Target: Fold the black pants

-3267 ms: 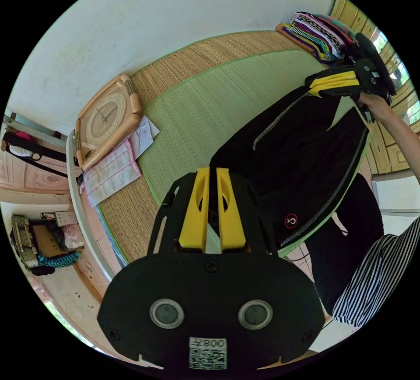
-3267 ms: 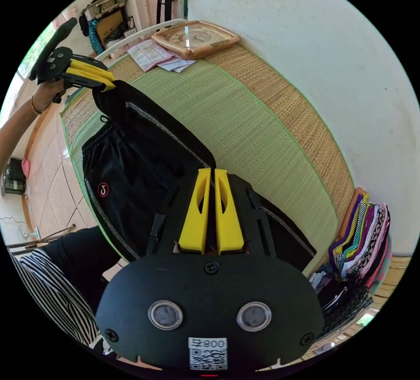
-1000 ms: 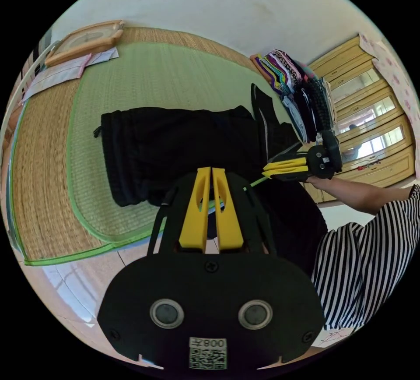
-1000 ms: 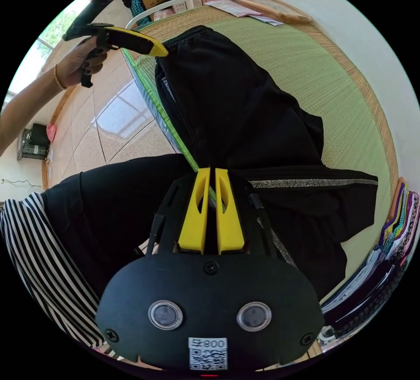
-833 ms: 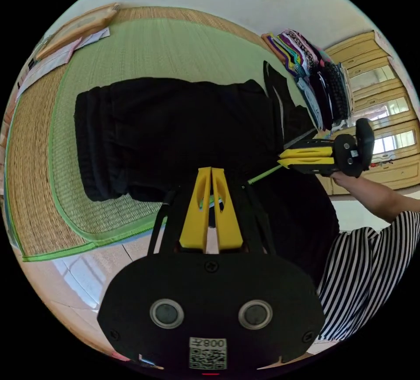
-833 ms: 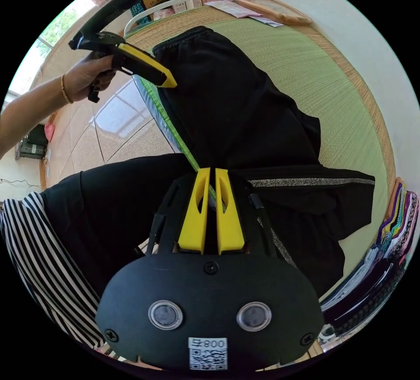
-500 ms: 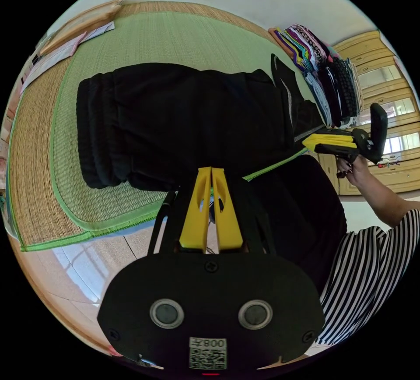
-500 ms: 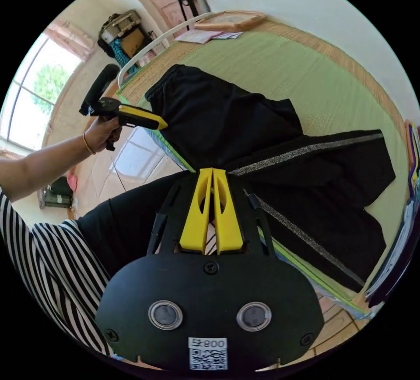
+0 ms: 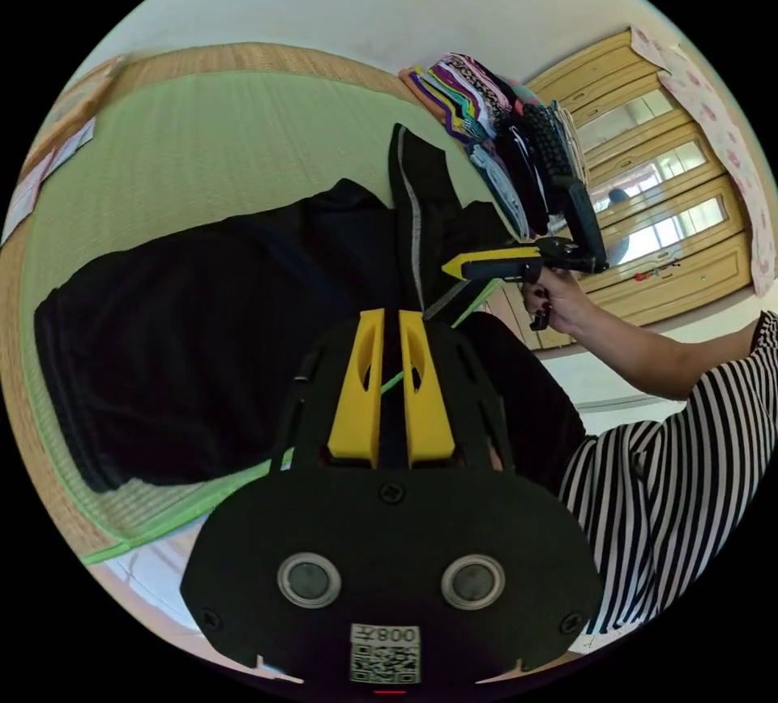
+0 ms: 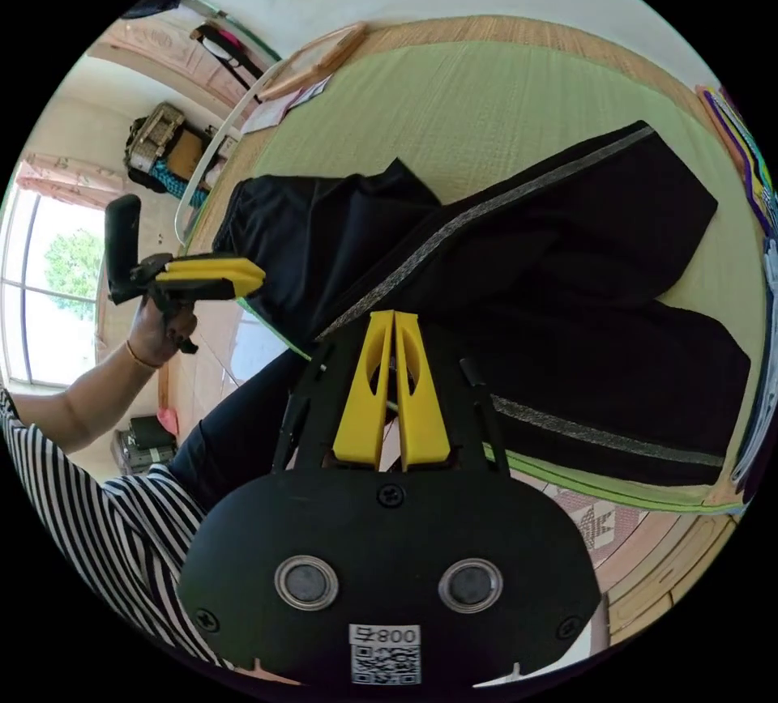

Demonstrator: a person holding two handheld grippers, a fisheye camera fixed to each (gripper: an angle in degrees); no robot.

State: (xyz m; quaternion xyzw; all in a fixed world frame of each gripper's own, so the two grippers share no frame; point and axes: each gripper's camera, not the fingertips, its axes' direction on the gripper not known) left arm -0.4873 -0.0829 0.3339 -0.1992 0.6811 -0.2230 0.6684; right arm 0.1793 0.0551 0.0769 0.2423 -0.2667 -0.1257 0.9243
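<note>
Left gripper view: black pants (image 9: 203, 314) lie on green mat (image 9: 162, 136), long axis across view, waistband end far left. Left gripper (image 9: 391, 330) at near mat edge — jaws nearly closed, empty. Right gripper (image 9: 462, 266) nearer legs.

Right gripper view: right gripper (image 10: 394, 330) jaws together, empty — striped legs (image 10: 567, 249) just beyond.

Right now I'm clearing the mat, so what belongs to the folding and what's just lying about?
Job in hand:
black pants
left tongs
right tongs

Lying about:
stack of folded clothes
wooden frame
papers
</note>
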